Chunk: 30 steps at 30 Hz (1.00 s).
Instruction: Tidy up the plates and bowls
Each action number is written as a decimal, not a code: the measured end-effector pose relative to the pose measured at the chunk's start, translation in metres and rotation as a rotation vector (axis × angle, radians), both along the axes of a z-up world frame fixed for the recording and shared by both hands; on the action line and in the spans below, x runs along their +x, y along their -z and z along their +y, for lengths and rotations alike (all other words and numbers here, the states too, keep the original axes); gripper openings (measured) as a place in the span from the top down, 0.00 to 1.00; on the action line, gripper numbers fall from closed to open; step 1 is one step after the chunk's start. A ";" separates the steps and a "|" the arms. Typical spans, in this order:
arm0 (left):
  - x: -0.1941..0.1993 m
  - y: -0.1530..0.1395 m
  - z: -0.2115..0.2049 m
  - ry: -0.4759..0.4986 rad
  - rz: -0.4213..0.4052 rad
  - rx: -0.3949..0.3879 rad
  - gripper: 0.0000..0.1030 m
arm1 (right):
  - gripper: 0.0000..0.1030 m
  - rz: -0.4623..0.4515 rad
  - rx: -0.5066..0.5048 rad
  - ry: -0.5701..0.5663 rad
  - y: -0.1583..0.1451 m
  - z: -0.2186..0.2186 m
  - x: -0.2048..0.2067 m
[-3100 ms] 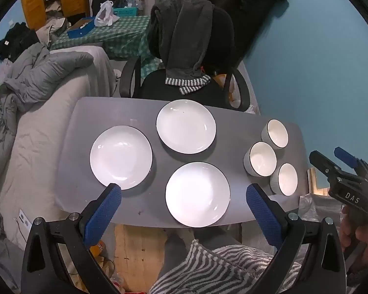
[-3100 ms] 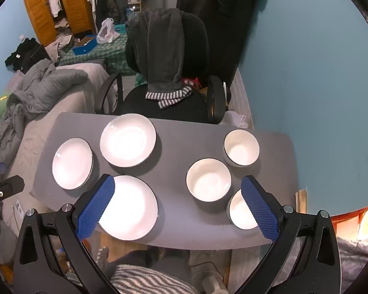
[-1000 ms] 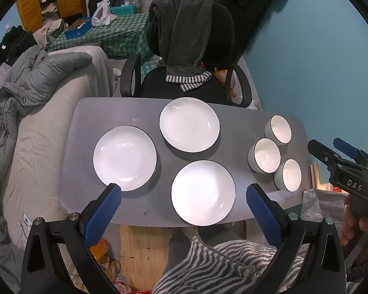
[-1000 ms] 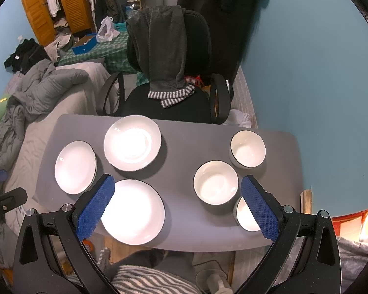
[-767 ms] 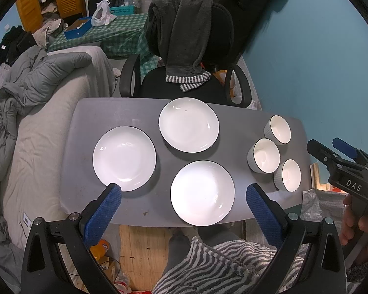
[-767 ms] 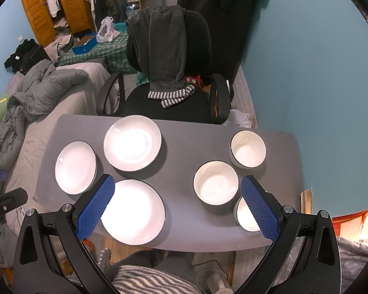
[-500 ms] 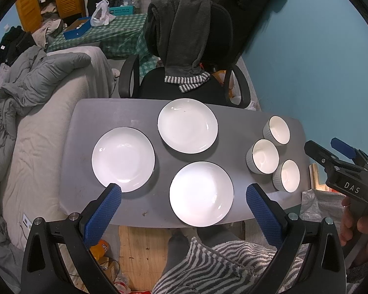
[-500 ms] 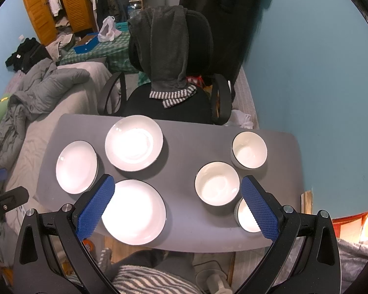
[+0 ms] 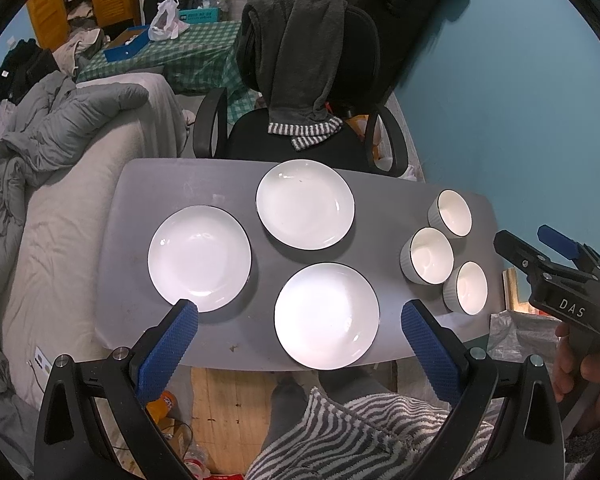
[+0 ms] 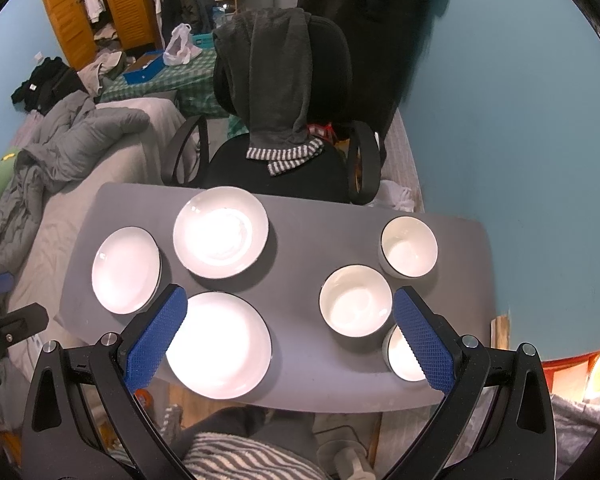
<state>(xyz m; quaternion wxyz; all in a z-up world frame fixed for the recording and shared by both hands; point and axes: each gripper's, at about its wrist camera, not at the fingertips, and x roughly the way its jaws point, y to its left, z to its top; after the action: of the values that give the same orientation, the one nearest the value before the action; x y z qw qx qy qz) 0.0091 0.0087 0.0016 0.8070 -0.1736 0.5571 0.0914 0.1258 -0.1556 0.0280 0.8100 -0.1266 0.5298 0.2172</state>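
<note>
Three white plates lie on the grey table (image 9: 384,200): a left plate (image 9: 199,258), a far plate (image 9: 305,204) and a near plate (image 9: 326,315). Three white bowls cluster at the table's right end: a far bowl (image 9: 452,213), a middle bowl (image 9: 429,255) and a near bowl (image 9: 467,288). My left gripper (image 9: 298,328) is open and empty, high above the near edge. My right gripper (image 10: 286,316) is open and empty, high above the near plate (image 10: 219,345) and middle bowl (image 10: 355,301). The right gripper also shows in the left wrist view (image 9: 540,248).
A black office chair (image 9: 312,136) draped with a dark garment stands behind the table. A bed with grey bedding (image 9: 60,152) lies to the left. A blue wall (image 9: 520,100) is on the right. My striped-clad lap (image 9: 360,432) is at the near edge.
Both grippers have drifted slightly; the view has shifted a little. The plates and bowls have not moved.
</note>
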 end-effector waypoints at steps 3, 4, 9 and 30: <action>0.000 0.000 0.000 0.000 0.001 -0.003 0.01 | 0.01 0.000 -0.003 -0.001 0.000 0.001 0.001; 0.000 0.000 0.000 -0.001 0.001 -0.005 0.01 | 0.01 0.000 -0.004 -0.001 0.000 0.001 0.001; 0.000 0.003 0.000 -0.004 0.006 -0.006 0.01 | 0.01 0.008 -0.006 0.000 0.002 0.000 0.001; -0.003 0.080 0.017 0.022 0.067 0.029 0.01 | 0.01 0.115 -0.024 -0.079 0.060 0.005 0.011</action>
<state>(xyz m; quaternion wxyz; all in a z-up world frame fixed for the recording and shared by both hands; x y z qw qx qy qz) 0.0060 0.0255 -0.0786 0.7914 -0.1526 0.5841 0.0963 0.1371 -0.1506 -0.0317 0.7674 -0.1443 0.5727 0.2493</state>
